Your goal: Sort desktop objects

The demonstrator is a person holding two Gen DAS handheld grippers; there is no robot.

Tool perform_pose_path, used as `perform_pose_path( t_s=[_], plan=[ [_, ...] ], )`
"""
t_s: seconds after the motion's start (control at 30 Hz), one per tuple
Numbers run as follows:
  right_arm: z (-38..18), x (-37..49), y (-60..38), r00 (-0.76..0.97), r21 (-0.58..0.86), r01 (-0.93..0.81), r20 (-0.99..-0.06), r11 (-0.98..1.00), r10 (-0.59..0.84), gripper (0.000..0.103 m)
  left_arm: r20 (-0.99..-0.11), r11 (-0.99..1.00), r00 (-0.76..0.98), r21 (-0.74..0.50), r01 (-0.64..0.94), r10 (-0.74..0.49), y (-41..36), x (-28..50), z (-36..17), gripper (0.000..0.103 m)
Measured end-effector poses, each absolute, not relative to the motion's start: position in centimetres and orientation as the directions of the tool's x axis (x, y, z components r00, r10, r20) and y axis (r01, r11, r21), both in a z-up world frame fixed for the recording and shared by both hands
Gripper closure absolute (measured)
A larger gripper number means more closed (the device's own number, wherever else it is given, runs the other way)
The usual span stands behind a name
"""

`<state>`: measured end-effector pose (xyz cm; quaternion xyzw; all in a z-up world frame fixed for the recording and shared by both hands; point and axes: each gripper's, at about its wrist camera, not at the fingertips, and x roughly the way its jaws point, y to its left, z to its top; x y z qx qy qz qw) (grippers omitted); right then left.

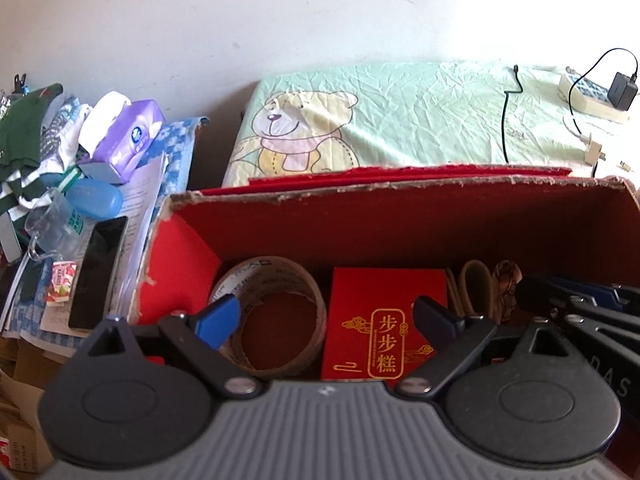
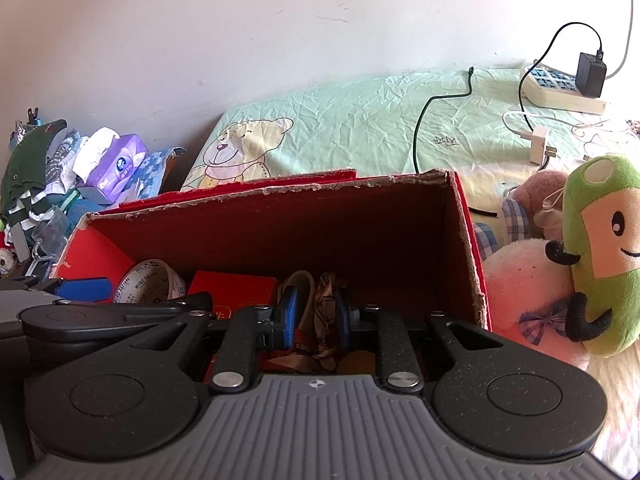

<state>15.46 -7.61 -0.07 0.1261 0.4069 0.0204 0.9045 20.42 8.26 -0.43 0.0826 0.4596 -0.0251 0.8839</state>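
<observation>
Partway through, by my read: the red box (image 1: pixel 384 216) fills the middle of both views and already holds a tape roll (image 1: pixel 276 312) at lower left, a red packet (image 1: pixel 384 320) with gold print beside it, and a patterned cloth bundle (image 2: pixel 326 312) plus a beige loop right of that. Left to sort, likely: the pile at the left edge of the left-wrist view, namely tissue pack (image 1: pixel 128 136), blue case (image 1: pixel 98 198), clear cup (image 1: pixel 52 228), phone (image 1: pixel 100 272), all lying on papers. Left gripper (image 1: pixel 324 316) hangs over the box with fingers wide apart and nothing between them, blue pad over the tape roll. Right gripper (image 2: pixel 316 318) sits low inside the box, pads narrowly apart and flanking the cloth; I can't tell whether they actually pinch it. Materials: box is torn corrugated card with a ragged top edge and matte red lining; tape is glossy, a hollow ring; packet is flat and stiff; cloth is soft and crumpled. Beyond the box lies a creased green sheet (image 2: pixel 360 120) with a bear print, with plush toys (image 2: pixel 560 264) at the right in the right-wrist view.
</observation>
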Motion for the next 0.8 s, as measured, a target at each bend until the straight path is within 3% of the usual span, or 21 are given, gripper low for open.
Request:
perform_pose_path(
  t_s=[0.43,0.8],
  plan=[
    [0.04,15.41,-7.51,0.674,0.222,0.066,-0.729,0.973,0.121,0.081,-0.791,0.98,0.609,0.161,0.119,0.056,7.84,19.91,-0.34,0.008],
    [0.03,15.27,-7.6,0.674,0.245,0.057,-0.724,0.968,0.144,0.082,-0.808,0.985,0.589,0.122,0.124,0.026,8.27,20.06,-0.42,0.008]
  ],
)
